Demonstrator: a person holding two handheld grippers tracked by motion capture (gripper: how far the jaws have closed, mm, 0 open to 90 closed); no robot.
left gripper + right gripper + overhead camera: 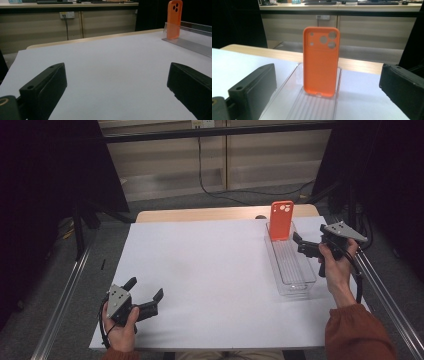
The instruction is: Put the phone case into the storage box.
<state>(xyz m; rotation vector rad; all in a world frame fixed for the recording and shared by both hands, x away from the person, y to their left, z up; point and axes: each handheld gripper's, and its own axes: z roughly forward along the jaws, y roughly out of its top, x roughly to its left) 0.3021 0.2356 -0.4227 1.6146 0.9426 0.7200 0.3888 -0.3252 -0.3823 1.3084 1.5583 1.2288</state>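
Orange silicone phone case point(281, 220) stood upright, leaning against far end wall of clear ribbed plastic tray point(295, 276), near far right corner of desk point(210, 270). Right gripper point(301, 241) just beside tray's right wall, jaws spread wide, nothing held. Left gripper point(145, 296) near front left corner, jaws likewise apart and bare. Risks judged: light case toppling if nudged off-centre; tray sliding on white sheet; jaw clipping tray wall. Approach otherwise unobstructed.
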